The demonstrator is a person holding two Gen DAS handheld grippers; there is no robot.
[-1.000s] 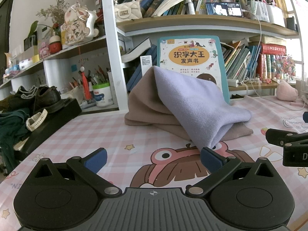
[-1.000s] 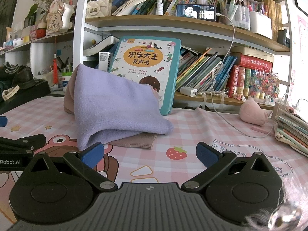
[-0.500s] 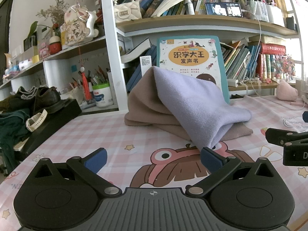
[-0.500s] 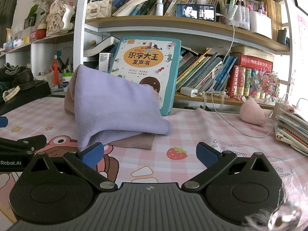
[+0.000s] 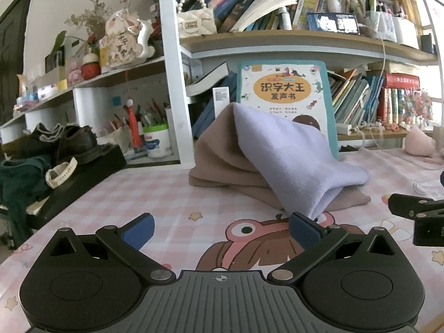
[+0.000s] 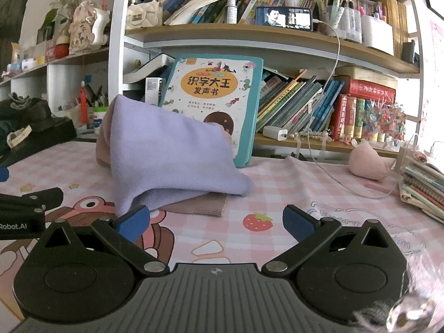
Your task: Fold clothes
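Observation:
A lilac cloth [image 5: 288, 155] lies draped over a folded tan-brown garment [image 5: 219, 161] on the pink checked tablecloth, propped against a teal children's book. From the right wrist the lilac cloth [image 6: 166, 152] covers most of the tan-brown garment [image 6: 202, 206]. My left gripper [image 5: 220, 229] hovers open just short of the pile, its right blue pad near the lilac cloth's front corner. My right gripper [image 6: 215, 220] is open too, with nothing between its fingers; its left pad sits close to that same corner. Each gripper shows at the edge of the other's view.
A teal children's book [image 5: 285, 97] leans on the bookshelf behind the pile. A black box with shoes and a watch [image 5: 69, 166] sits at the left. A pink plush [image 6: 366, 163], a white cable and a stack of notebooks [image 6: 421, 186] lie at the right.

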